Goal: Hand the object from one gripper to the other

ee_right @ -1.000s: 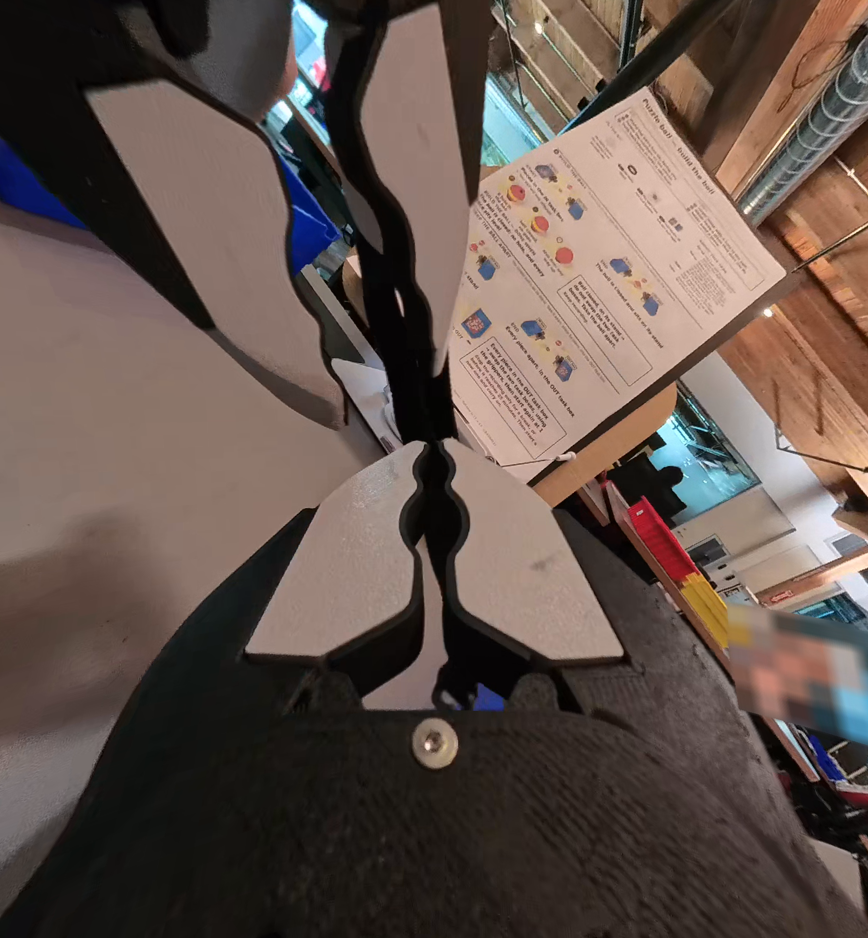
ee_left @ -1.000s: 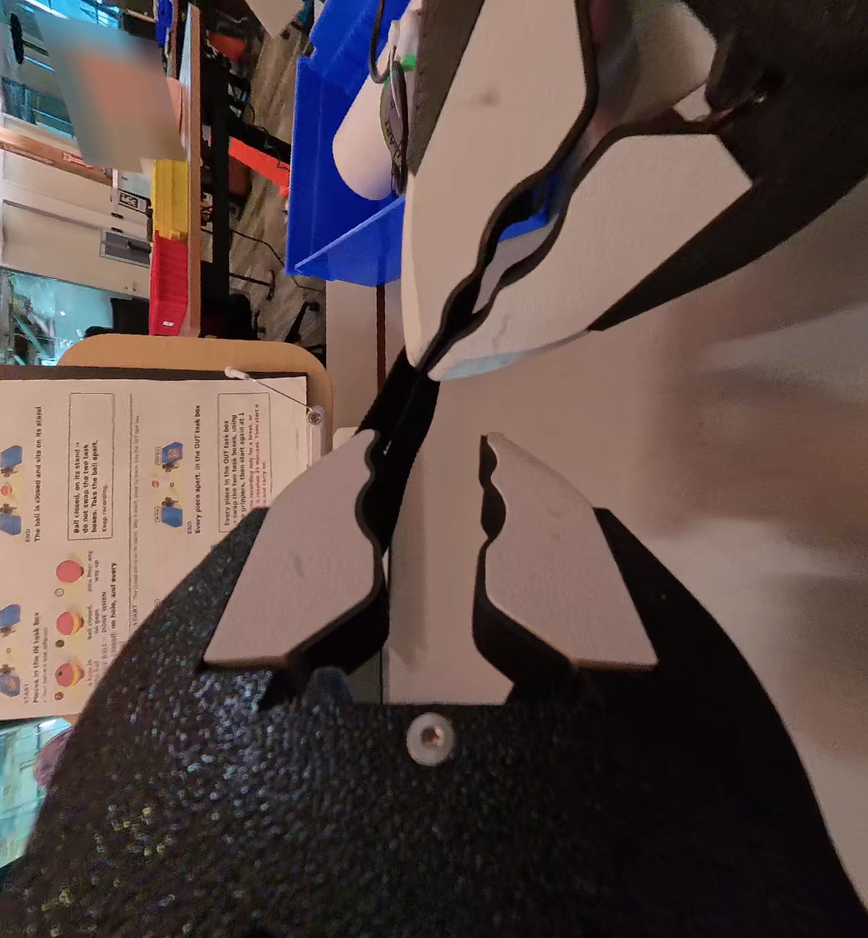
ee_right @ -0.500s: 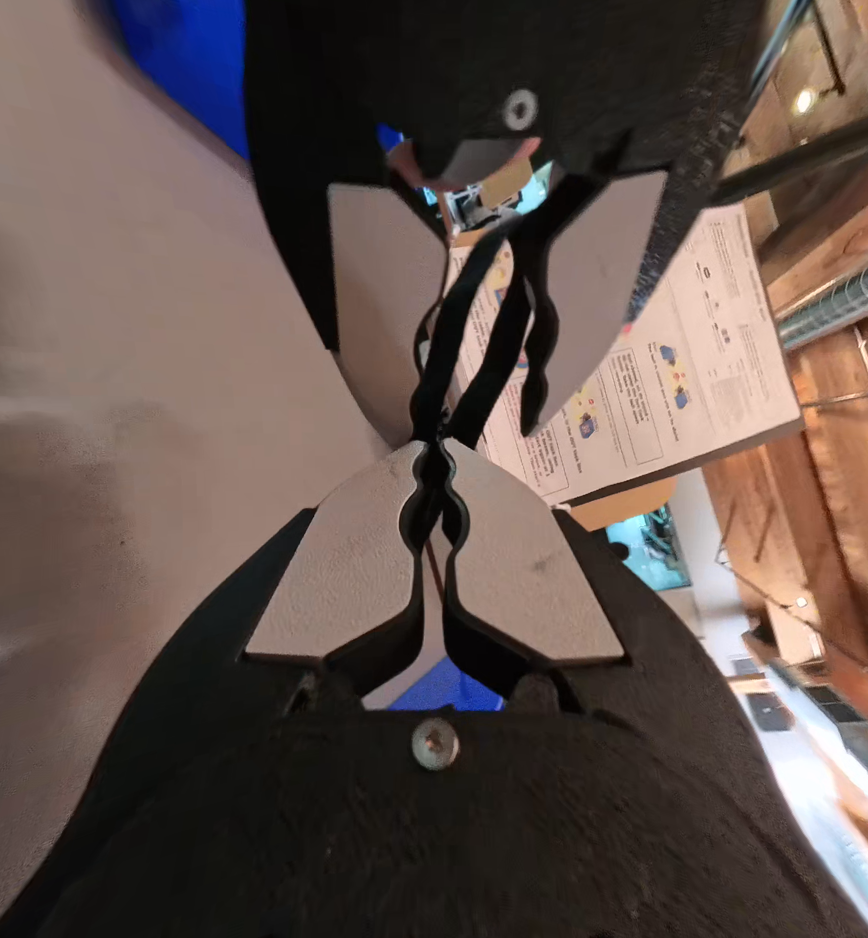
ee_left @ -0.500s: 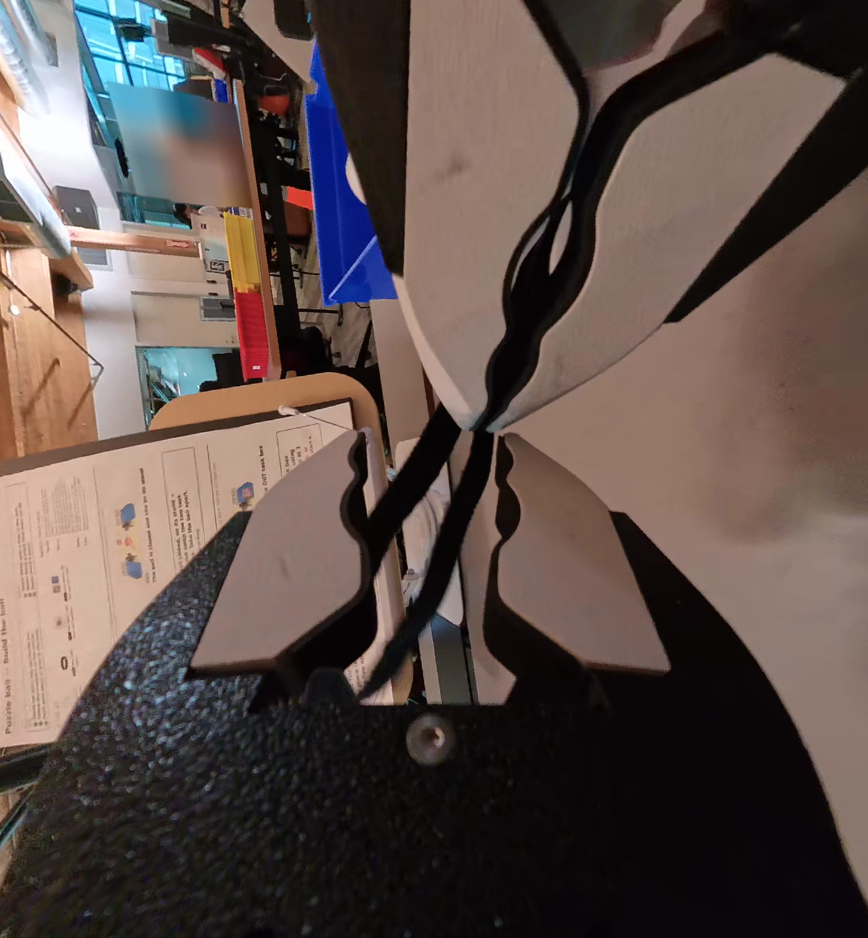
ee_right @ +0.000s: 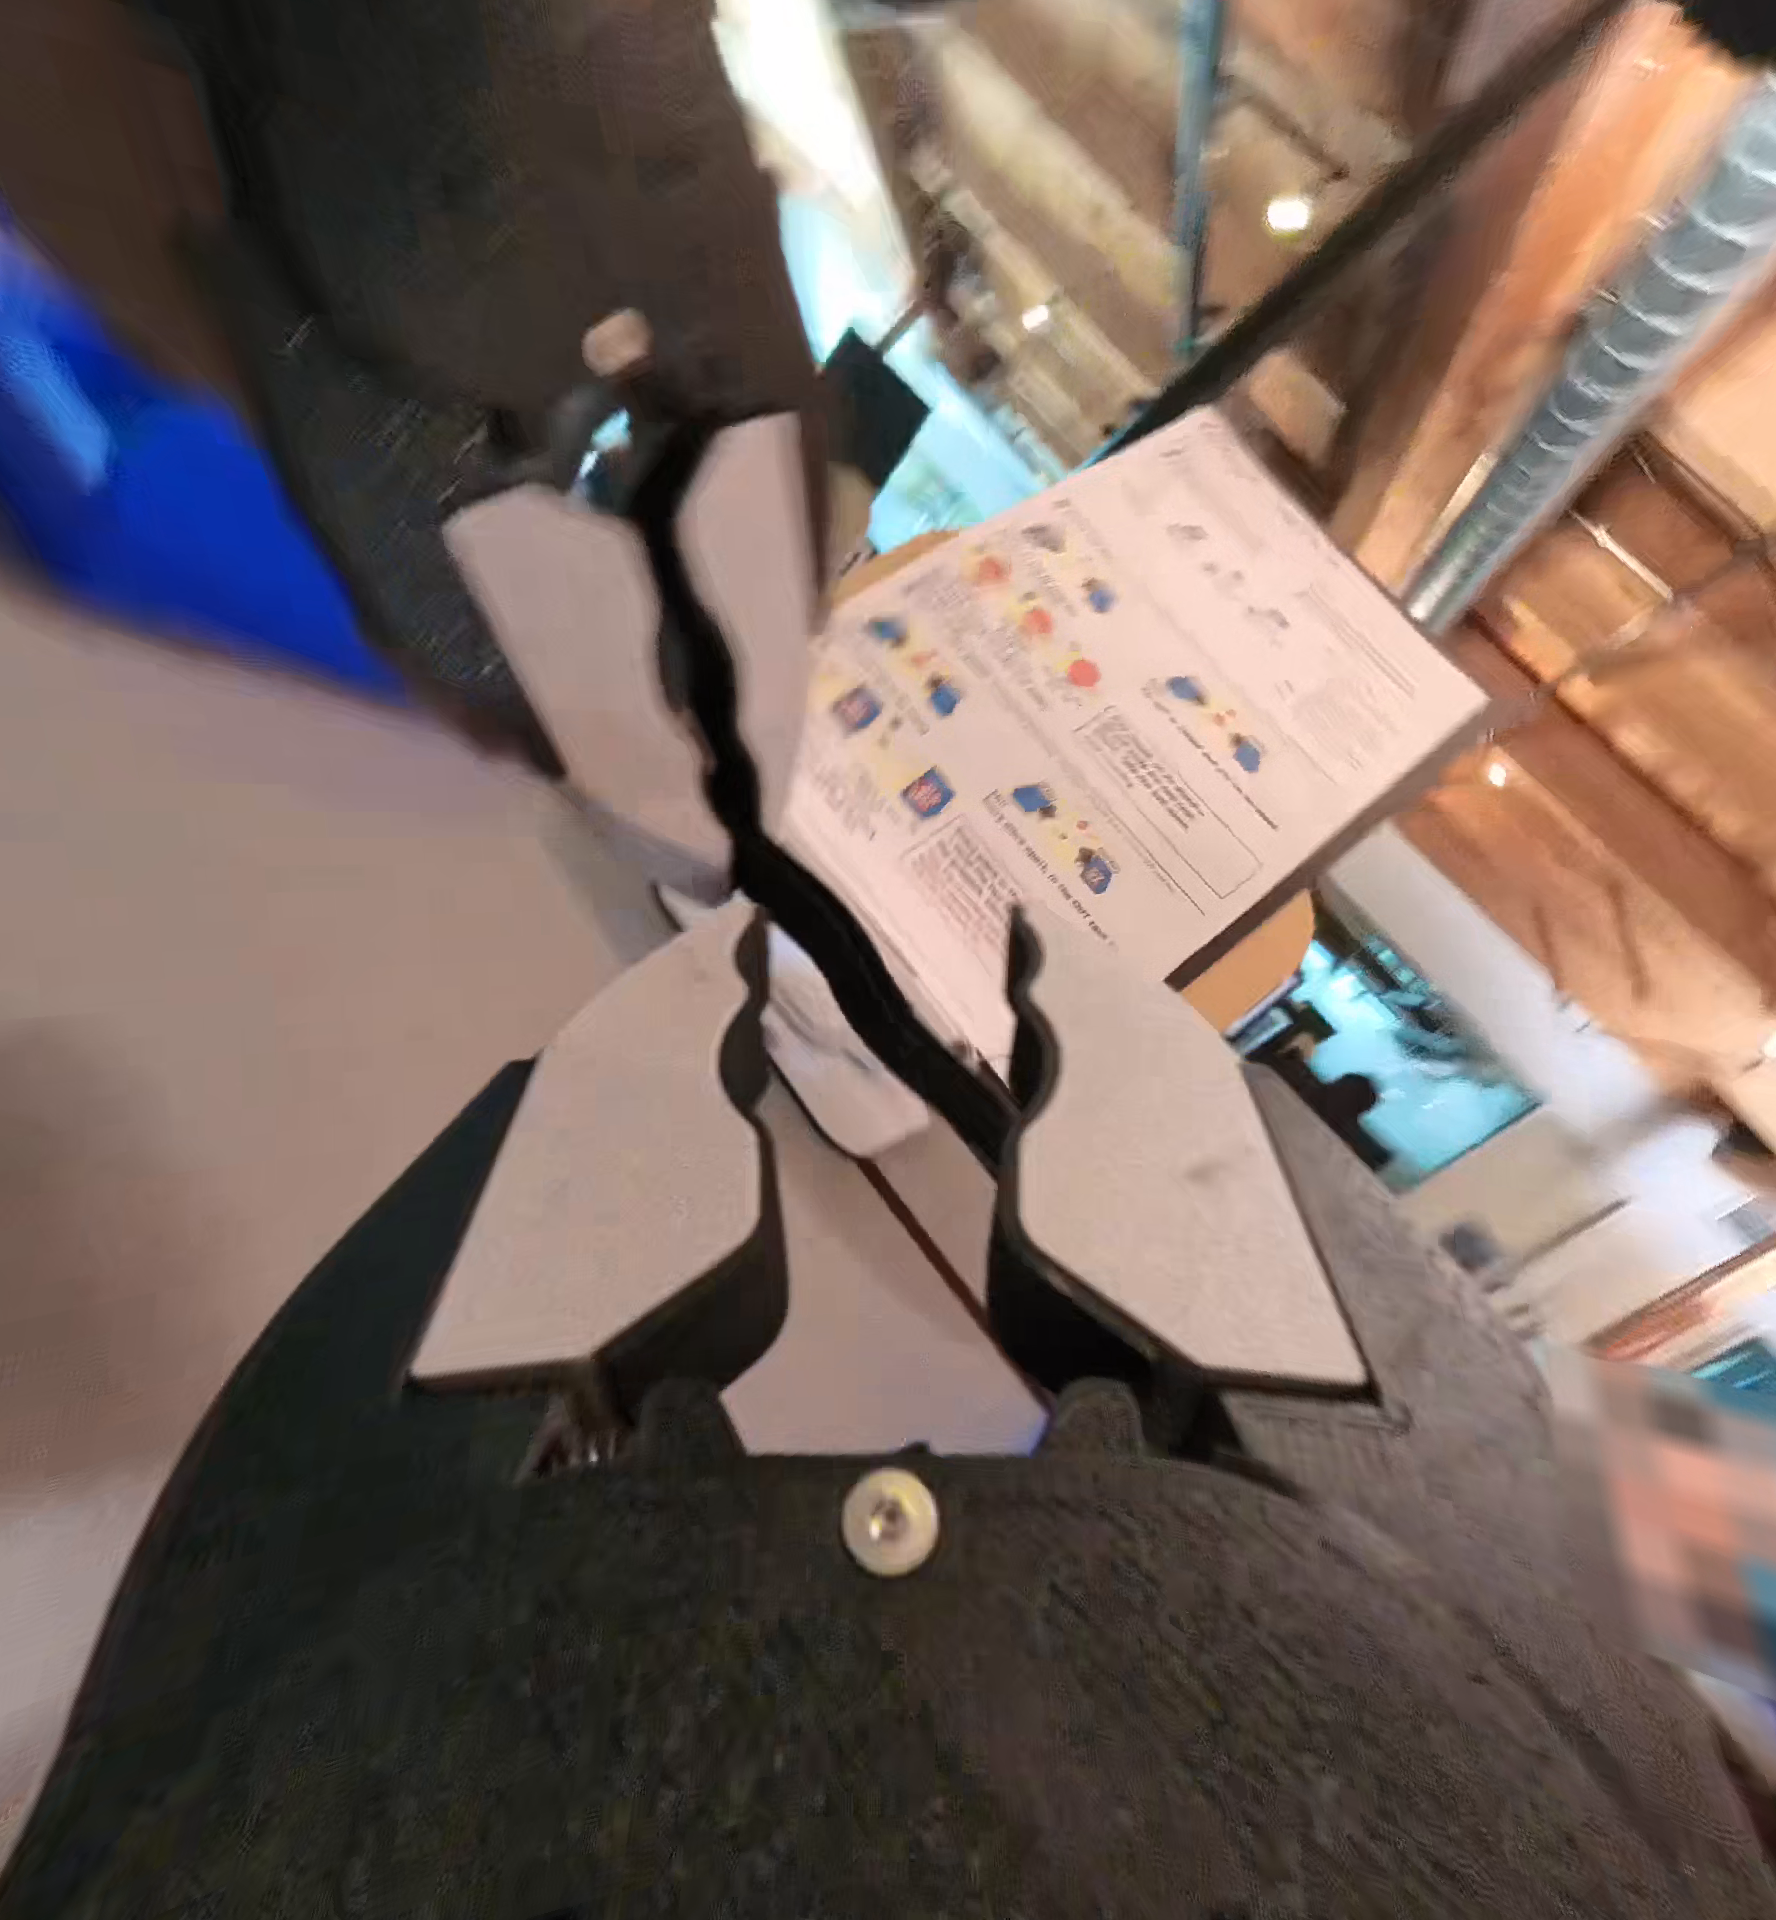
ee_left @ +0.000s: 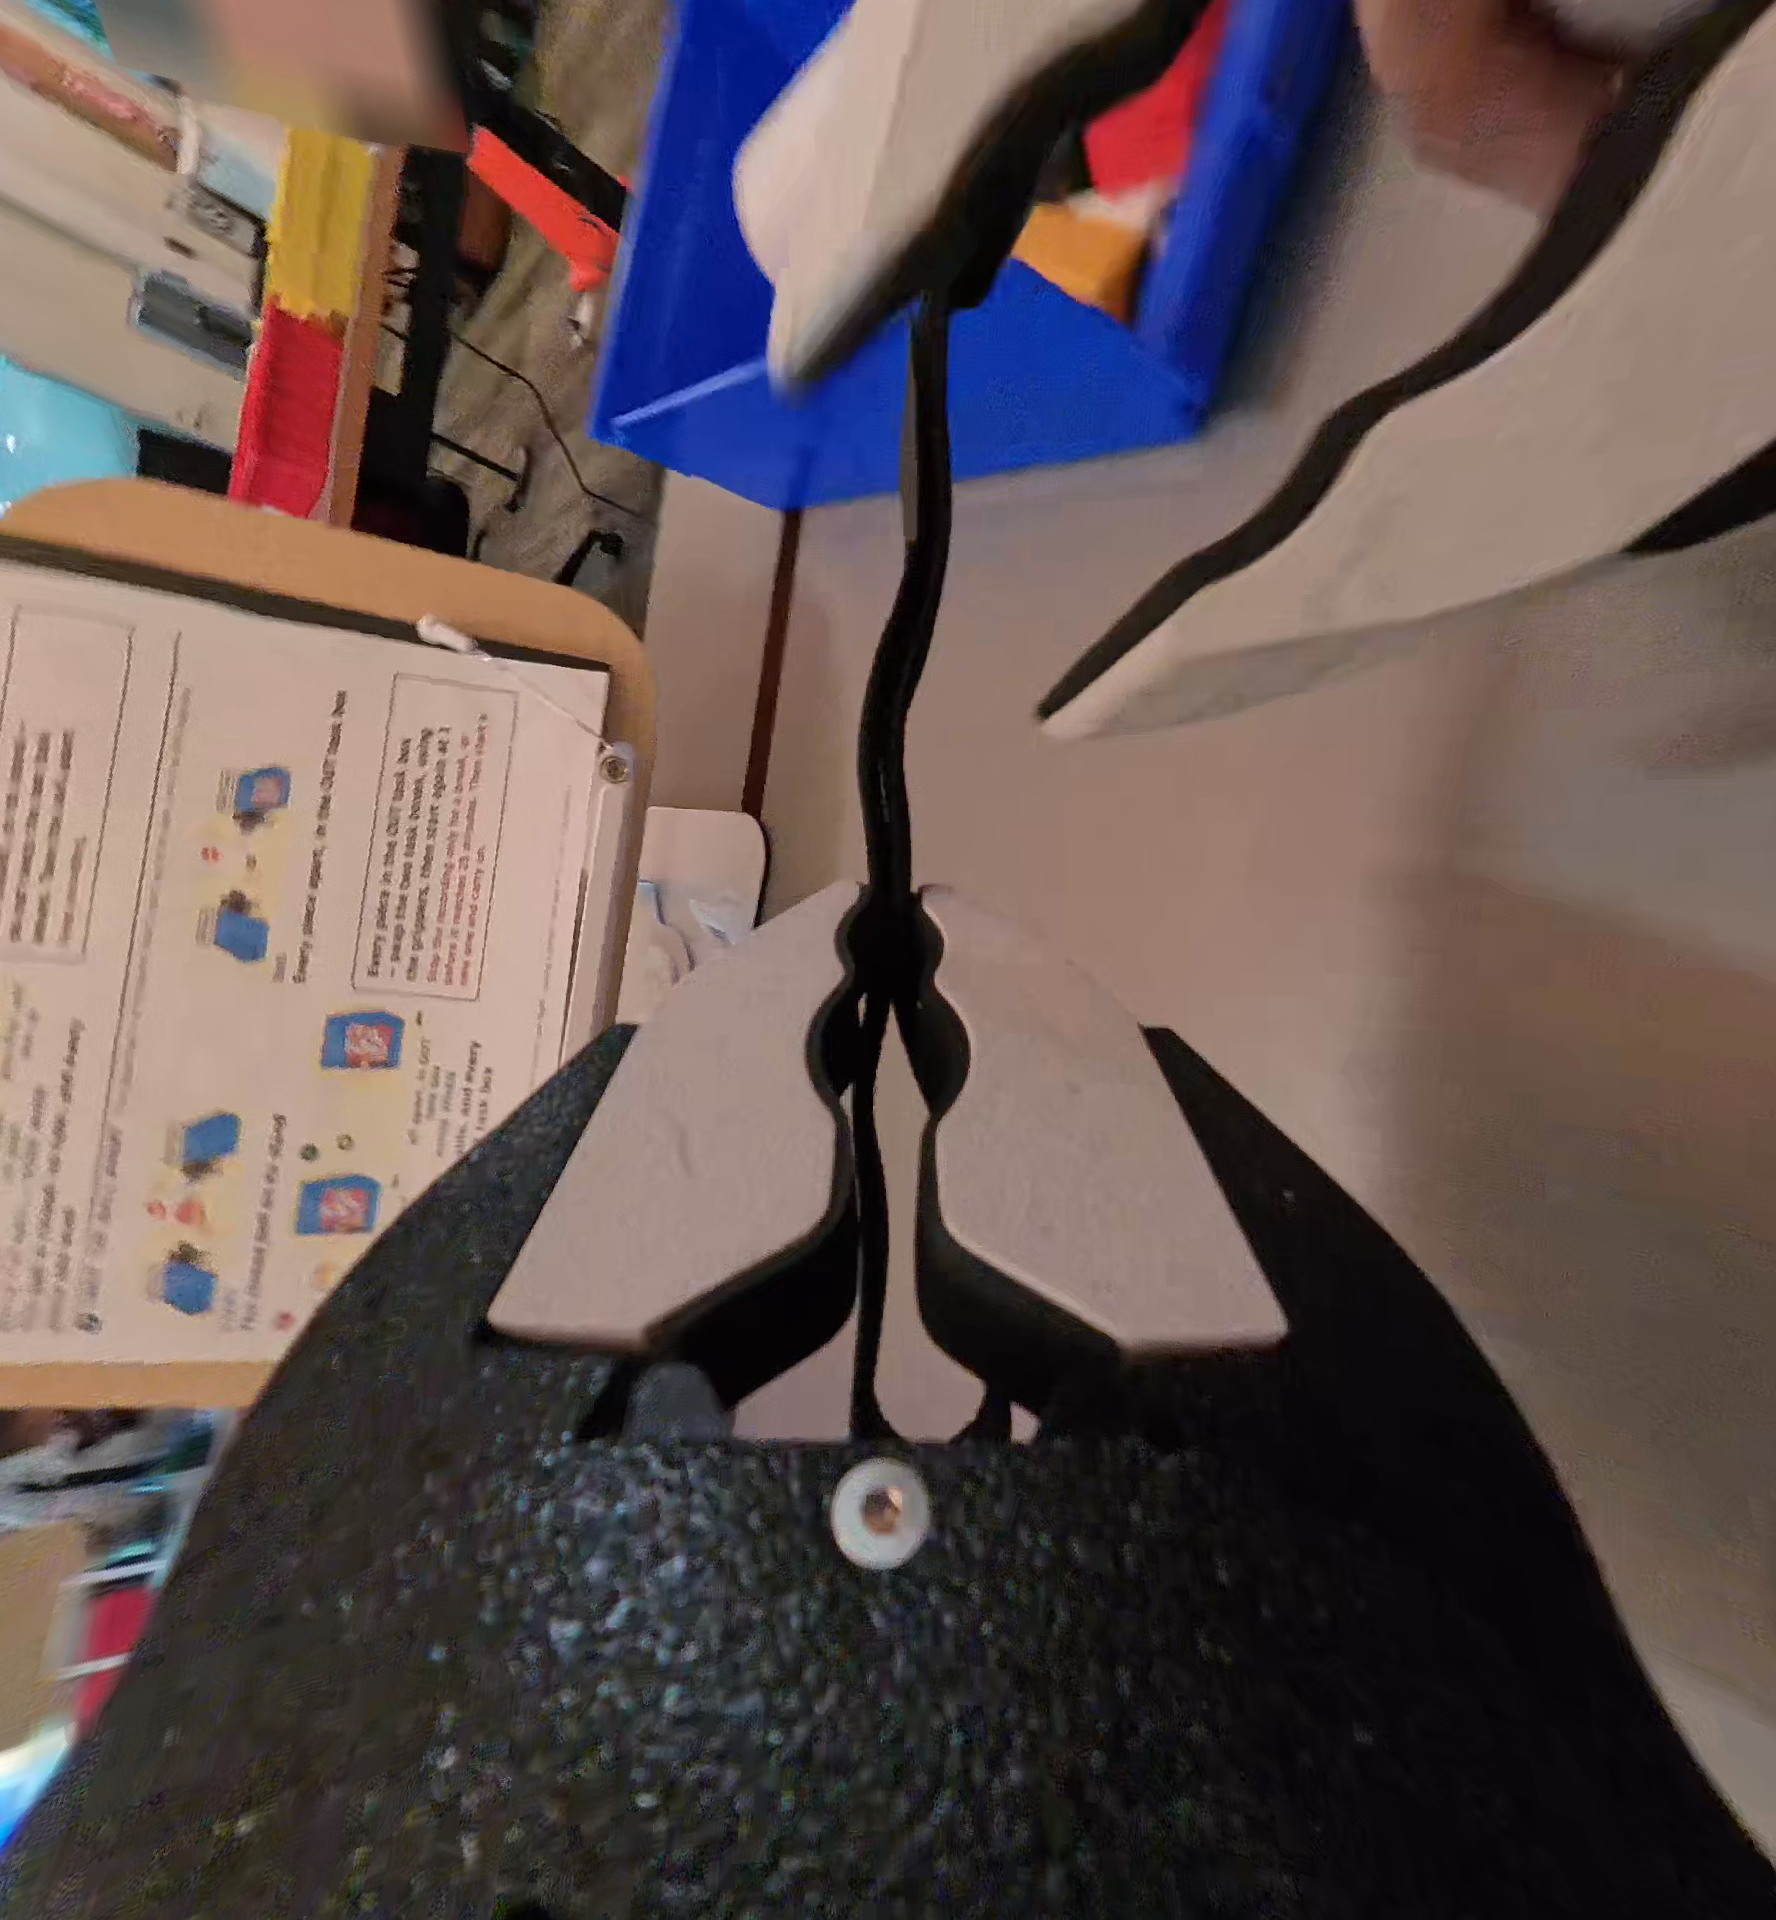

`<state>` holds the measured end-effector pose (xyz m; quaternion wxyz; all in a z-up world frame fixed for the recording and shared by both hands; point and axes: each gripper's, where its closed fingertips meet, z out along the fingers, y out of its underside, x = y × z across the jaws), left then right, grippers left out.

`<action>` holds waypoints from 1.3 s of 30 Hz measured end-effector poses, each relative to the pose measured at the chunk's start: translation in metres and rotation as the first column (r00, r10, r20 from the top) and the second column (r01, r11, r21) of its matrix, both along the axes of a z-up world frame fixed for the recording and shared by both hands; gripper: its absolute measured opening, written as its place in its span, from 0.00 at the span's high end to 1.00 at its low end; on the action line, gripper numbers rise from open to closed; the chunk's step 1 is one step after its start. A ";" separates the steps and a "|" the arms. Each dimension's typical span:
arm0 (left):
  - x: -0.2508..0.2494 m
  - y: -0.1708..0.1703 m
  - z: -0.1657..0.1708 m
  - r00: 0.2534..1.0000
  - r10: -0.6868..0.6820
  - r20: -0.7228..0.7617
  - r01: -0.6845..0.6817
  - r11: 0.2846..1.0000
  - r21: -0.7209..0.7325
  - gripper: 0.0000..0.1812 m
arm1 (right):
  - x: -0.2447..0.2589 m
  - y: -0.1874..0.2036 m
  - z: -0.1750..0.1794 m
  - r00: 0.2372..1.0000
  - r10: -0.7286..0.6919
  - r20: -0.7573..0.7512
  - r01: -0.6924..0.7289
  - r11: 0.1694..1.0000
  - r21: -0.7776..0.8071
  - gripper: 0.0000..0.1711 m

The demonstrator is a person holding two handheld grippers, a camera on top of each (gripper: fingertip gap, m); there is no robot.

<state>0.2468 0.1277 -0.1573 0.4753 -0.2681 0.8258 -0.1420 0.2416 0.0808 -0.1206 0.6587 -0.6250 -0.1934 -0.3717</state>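
Black cord (ee_left: 899,727) pinched in closed left claw (ee_left: 889,904); right claw (ee_right: 884,935) open, cord passing loose between its fingers.

The black cord's (ee_left: 899,727) upper end hides behind the blurred right gripper's (ee_left: 967,468) fingers.

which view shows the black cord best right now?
Left wrist view: the cord is sharp, pinched between the shut left tongs and running up past the right tongs. Right wrist view shows it blurred, lying loose between the open right tongs.
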 end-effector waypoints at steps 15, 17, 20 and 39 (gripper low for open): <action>-0.016 -0.068 0.097 0.876 -0.235 0.422 0.465 0.175 -0.868 0.98 | -0.025 0.005 0.013 0.379 0.572 -0.727 -0.411 0.808 0.421 0.75; -0.018 -0.076 0.096 0.867 -0.270 0.419 0.472 0.172 -0.865 0.98 | -0.028 0.002 0.014 0.413 0.586 -0.698 -0.439 0.799 0.411 0.79; -0.018 -0.081 0.091 0.867 -0.305 0.394 0.452 0.146 -0.880 0.97 | -0.039 -0.002 0.017 0.441 0.628 -0.641 -0.499 0.765 0.407 0.89; -0.029 -0.027 0.077 0.905 -0.229 0.359 0.401 0.744 -0.535 0.73 | -0.032 -0.030 0.025 -0.041 0.634 -0.773 -0.631 0.583 0.511 0.98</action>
